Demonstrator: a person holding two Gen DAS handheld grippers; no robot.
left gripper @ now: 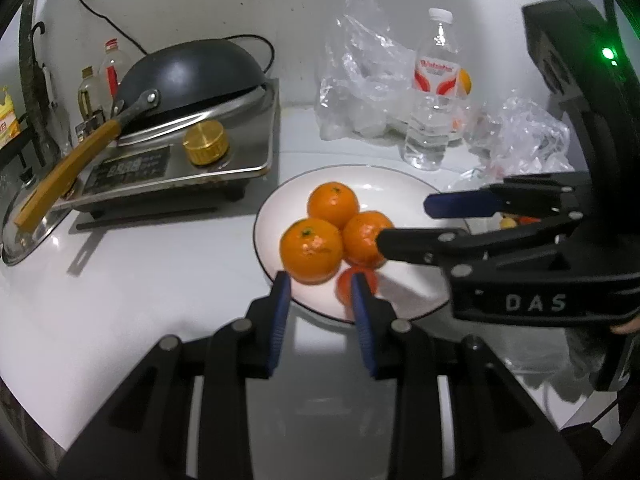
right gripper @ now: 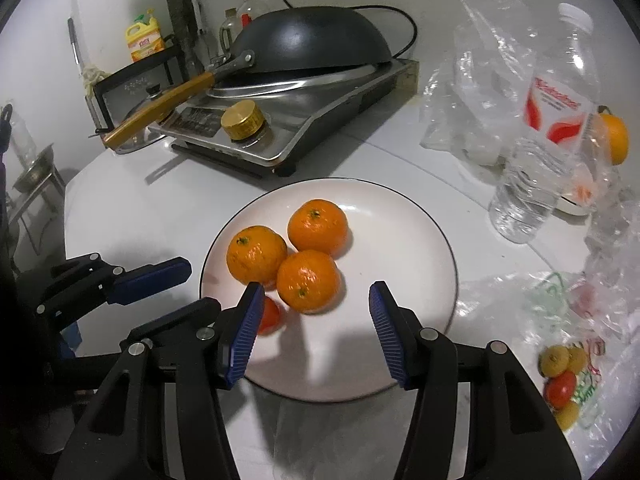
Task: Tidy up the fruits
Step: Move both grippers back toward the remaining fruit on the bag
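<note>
A white plate [left gripper: 400,184] [right gripper: 400,232] holds three oranges [left gripper: 333,205] [right gripper: 318,226] touching each other, and a small red tomato [left gripper: 345,285] [right gripper: 269,316] beside them. My left gripper [left gripper: 320,284] is open and empty at the plate's near rim, its right finger in front of the tomato. My right gripper [right gripper: 316,294] is open and empty above the plate, close over the nearest orange [right gripper: 308,282]. In the left wrist view the right gripper [left gripper: 404,222] comes in from the right, beside an orange [left gripper: 362,238].
A stove with an upturned black wok [left gripper: 188,68] [right gripper: 312,40] stands at the back left. A water bottle [left gripper: 434,92] [right gripper: 548,128] and clear plastic bags [left gripper: 360,76] stand behind the plate. A bag with small yellow and red fruits [right gripper: 562,380] lies at the right. Another orange [right gripper: 614,138] sits behind the bottle.
</note>
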